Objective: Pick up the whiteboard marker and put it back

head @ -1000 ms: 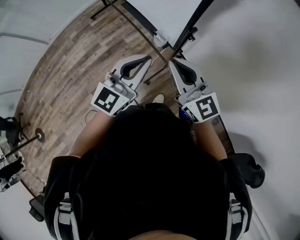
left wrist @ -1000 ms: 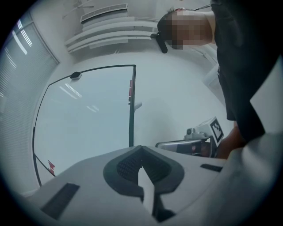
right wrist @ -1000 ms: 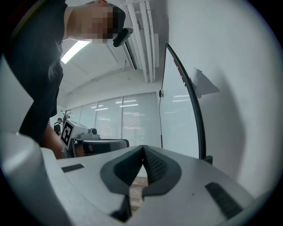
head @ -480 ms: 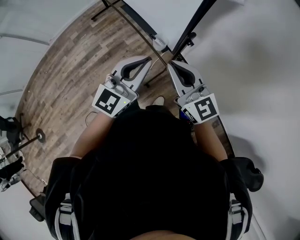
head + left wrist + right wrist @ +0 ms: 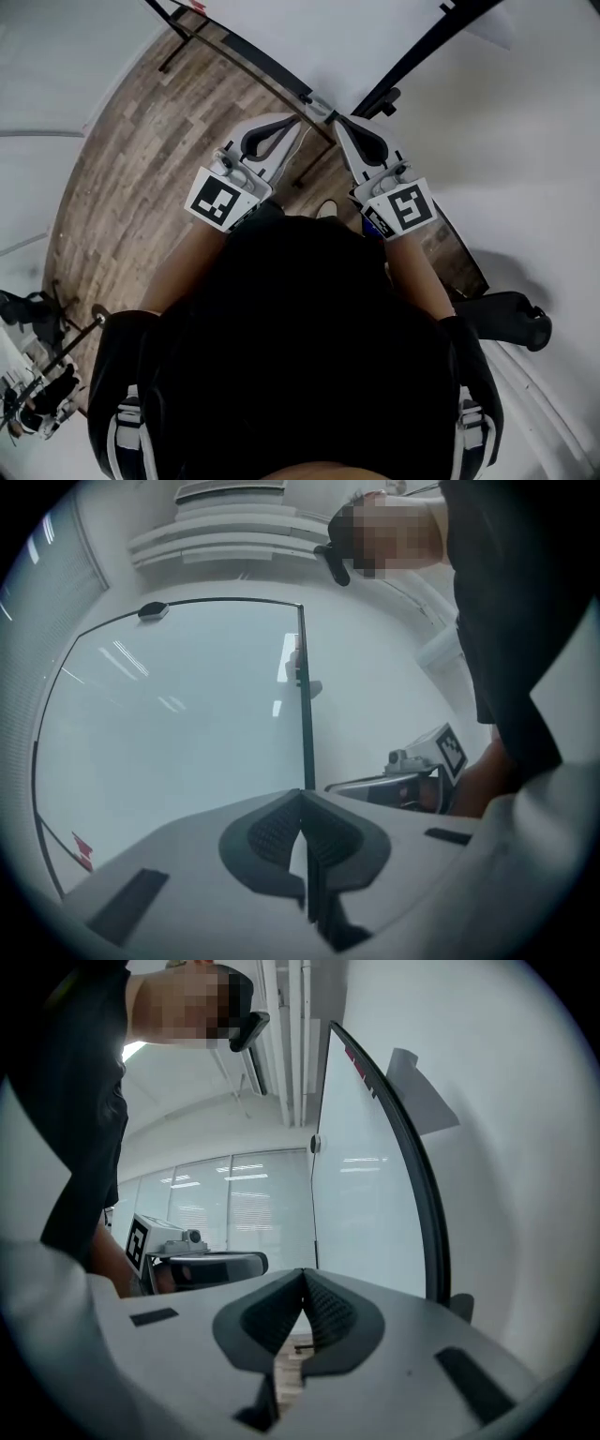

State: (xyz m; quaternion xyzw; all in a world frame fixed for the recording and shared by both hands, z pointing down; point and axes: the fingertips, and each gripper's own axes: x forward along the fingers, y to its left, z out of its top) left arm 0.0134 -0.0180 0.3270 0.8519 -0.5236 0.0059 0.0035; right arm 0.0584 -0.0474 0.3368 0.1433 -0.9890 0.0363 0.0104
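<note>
Ahead of the left claw [image 5: 302, 797], whose jaws are pressed together on nothing, a framed whiteboard [image 5: 187, 724] is faced. The right claw [image 5: 303, 1277] is likewise closed and empty, with a second board [image 5: 366, 1194] just beyond it. No whiteboard marker is seen in any view. Both claws are best held level, the boards searched, and one claw opened only once the marker is found.
</note>
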